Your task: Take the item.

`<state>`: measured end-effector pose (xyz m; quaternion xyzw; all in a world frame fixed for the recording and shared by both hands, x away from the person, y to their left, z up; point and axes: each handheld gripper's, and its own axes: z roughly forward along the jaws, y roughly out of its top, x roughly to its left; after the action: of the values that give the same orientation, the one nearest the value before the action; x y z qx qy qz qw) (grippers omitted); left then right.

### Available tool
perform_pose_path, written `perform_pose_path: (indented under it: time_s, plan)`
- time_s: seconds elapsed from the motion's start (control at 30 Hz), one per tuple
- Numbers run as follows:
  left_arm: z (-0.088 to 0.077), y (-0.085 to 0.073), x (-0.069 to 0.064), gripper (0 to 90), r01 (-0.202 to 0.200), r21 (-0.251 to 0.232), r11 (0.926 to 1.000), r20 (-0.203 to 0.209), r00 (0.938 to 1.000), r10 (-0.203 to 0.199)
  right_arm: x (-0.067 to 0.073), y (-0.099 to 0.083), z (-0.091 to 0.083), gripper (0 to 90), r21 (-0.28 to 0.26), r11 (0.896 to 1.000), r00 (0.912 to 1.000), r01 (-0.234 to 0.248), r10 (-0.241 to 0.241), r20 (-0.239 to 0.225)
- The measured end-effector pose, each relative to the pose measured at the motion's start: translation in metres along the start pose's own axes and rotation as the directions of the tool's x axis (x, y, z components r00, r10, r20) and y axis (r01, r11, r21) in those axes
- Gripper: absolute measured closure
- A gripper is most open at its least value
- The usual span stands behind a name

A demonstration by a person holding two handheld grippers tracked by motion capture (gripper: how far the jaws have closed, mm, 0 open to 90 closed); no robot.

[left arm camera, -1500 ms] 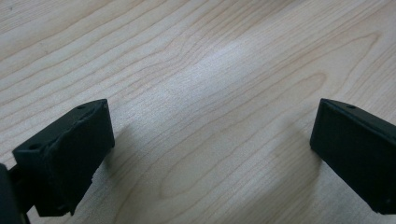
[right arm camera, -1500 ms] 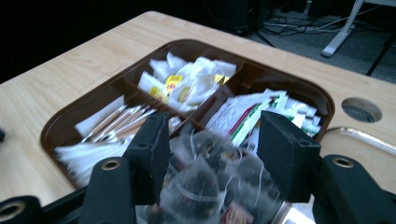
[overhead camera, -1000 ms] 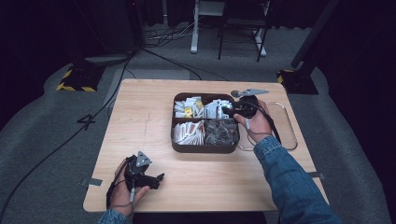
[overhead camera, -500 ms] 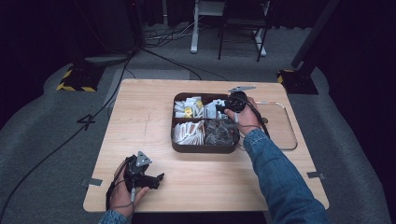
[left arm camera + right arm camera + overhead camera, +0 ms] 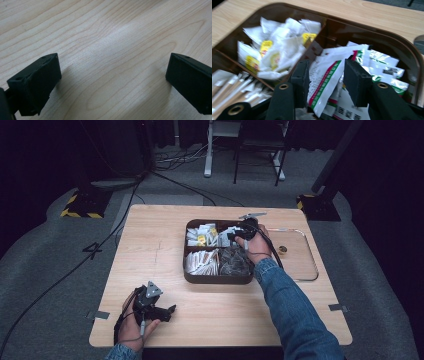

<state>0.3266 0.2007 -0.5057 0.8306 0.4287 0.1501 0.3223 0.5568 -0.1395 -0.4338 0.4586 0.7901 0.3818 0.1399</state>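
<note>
Right gripper [image 5: 239,236], seen from the high view, reaches over the far right compartment of a dark brown divided tray [image 5: 218,279] that sits at the middle of a pale wooden table [image 5: 150,250], its black body tipped down into the white packets there; whether the pads touch anything cannot be told from this height. A blue denim sleeve [image 5: 292,312] runs back from that hand to the bottom edge. Left gripper [image 5: 165,311] lies low over the near left part of the table, well apart from the tray, grey three-cornered plate on top. To the right of the tray lies a clear flat tray [image 5: 306,270] with rounded corners. Along the left gripper view, the two blocky matte black jaws stand wide apart over bare wood with long wavy grain, nothing between them. Along the right gripper view, the right gripper [image 5: 325,77] has its jaws partly apart, having just been closing, and a white sachet with a red and green stripe [image 5: 325,82] stands between them, glossy and flat, tilted on edge; the pads look just beside it, and a firm pinch cannot be told. Around it lie more glossy printed sachets, and beyond the divider crumpled white packets with yellow labels [image 5: 274,53].
</note>
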Motion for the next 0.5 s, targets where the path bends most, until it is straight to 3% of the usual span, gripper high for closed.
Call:
perform_pose_path:
  time_s: [0.2, 0.5]
  plan:
    - [0.000, 0.000, 0.000, 0.3, -0.001, 0.000, 1.0000, 0.000, 1.0000, 0.001, 0.004, 0.000, 0.003, 56.1, 0.001, 1.000, 0.9998, 0.004, -0.004, 0.020]
    - [0.000, 0.000, 0.000, 0.3, -0.004, 0.001, 1.0000, -0.001, 1.0000, 0.004, 0.012, 0.002, 0.006, 58.6, -0.040, 0.999, 0.9999, -0.007, 0.007, -0.011]
